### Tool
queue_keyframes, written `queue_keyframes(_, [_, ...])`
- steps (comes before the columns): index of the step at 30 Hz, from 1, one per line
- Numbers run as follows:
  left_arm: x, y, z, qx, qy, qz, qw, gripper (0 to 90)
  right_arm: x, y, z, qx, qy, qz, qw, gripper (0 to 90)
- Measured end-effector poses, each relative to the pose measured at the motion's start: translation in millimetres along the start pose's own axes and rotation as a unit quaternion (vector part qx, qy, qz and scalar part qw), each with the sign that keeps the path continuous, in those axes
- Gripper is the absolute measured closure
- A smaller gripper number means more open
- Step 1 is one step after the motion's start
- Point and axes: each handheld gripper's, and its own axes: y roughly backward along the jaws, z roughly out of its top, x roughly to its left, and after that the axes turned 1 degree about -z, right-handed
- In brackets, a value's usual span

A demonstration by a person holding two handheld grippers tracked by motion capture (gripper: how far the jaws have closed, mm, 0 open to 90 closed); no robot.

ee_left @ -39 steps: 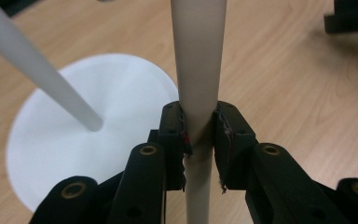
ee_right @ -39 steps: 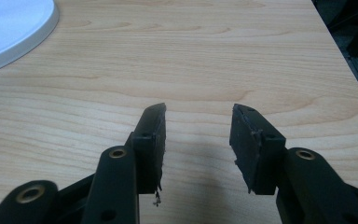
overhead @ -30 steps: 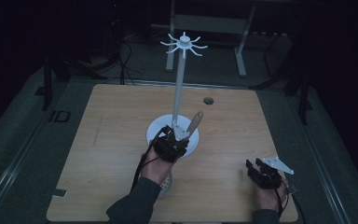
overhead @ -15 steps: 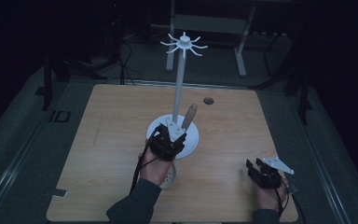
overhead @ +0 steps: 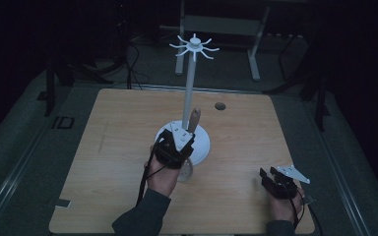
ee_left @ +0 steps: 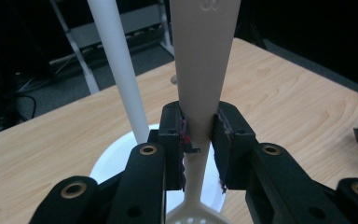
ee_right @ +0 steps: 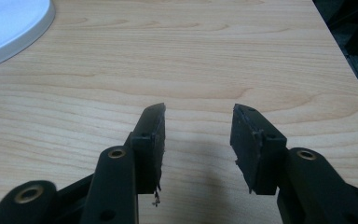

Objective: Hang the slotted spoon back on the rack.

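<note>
Gripping the slotted spoon (ee_left: 205, 84) in our left gripper (overhead: 174, 147), hanging on the stand (overhead: 191, 83) remains; right gripper (overhead: 278, 183) idles released at 4 o'clock.

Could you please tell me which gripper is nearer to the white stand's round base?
The left. The left gripper hangs over the base, clamping a slotted spoon beside the pole. The right gripper rests open near the table's near right corner, apart from the base.

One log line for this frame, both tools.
left tool: shut on slotted spoon | beside stand pole | right tool: open, over table
</note>
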Motion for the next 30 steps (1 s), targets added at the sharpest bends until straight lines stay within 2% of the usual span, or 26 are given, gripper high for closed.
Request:
queue_keyframes(9, [-2.0,2.3,3.5,-0.019,0.006,0.007,0.9998,74.5,-0.9,1.1,-0.2,-0.002,-0.001,-0.001,1.0,54.6])
queue_keyframes(11, [-2.3,3.7,8.0,-0.03,0.007,0.013,0.9994,74.6,-0.9,1.1,-0.1,-0.003,-0.001,-0.001,1.0,54.6])
queue_keyframes(30, [-1.4,5.4,24.9,-0.06,0.022,0.04,0.9972,74.5,-1.4,1.1,-0.2,-0.003,-0.001,-0.003,1.0,53.9])
